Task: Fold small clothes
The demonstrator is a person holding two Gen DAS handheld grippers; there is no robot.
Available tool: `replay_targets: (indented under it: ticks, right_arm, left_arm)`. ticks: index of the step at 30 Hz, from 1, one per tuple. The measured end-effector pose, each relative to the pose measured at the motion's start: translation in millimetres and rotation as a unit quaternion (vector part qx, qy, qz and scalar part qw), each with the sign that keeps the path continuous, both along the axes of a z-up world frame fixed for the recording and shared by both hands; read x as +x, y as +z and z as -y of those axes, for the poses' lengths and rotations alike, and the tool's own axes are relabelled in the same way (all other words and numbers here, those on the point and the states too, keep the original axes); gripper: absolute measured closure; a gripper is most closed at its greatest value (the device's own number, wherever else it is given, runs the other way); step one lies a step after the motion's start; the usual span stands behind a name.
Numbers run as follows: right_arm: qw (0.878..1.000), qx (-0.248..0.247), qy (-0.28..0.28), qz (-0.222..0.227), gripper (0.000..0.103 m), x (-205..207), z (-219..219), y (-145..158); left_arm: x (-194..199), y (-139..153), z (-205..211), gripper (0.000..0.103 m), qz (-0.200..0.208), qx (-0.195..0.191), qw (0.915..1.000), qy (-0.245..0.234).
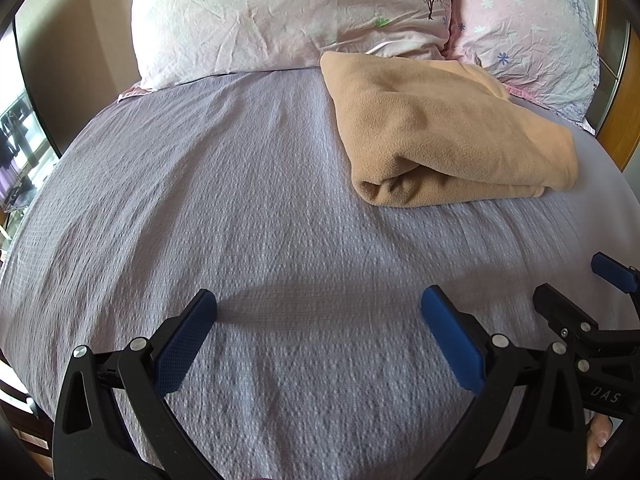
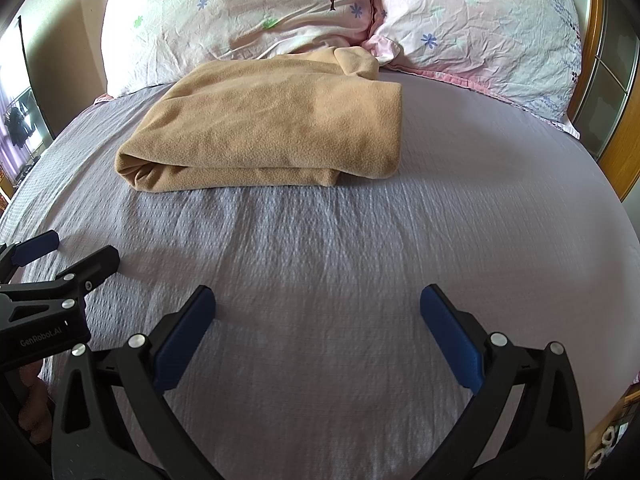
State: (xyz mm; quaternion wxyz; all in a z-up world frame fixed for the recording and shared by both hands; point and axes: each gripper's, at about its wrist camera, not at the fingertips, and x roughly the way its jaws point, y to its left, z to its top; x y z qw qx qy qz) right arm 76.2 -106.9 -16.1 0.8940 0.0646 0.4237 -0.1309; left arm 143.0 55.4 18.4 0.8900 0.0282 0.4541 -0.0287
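A tan fleece garment (image 1: 448,132) lies folded in a thick bundle on the grey-lilac bedspread (image 1: 240,200), near the pillows; it also shows in the right wrist view (image 2: 272,128). My left gripper (image 1: 319,304) is open and empty, hovering over bare bedspread well short of the garment. My right gripper (image 2: 318,300) is open and empty too, over the bedspread (image 2: 440,220) in front of the garment. Each gripper shows at the edge of the other's view: the right gripper (image 1: 576,280) and the left gripper (image 2: 68,252).
Two pink flowered pillows (image 1: 280,16) (image 2: 480,24) lean at the head of the bed behind the garment. A wooden headboard (image 2: 612,152) runs along the right. A wall and window (image 1: 24,128) are at the left.
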Motion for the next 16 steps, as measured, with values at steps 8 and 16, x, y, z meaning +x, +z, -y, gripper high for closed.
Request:
replay_targets:
  ticks: [8,16]
  right_arm:
    - [1.000,0.000,0.000,0.000,0.002,0.3,0.0,-0.1]
    - [1.000,0.000,-0.001,0.000,0.002,1.0,-0.2,-0.2]
  left_arm:
    - [-0.3,0.8,0.2,0.001,0.003,0.000,1.0000,-0.001]
    - [-2.2,1.4,1.9,0.001,0.006,0.000,1.0000,0.000]
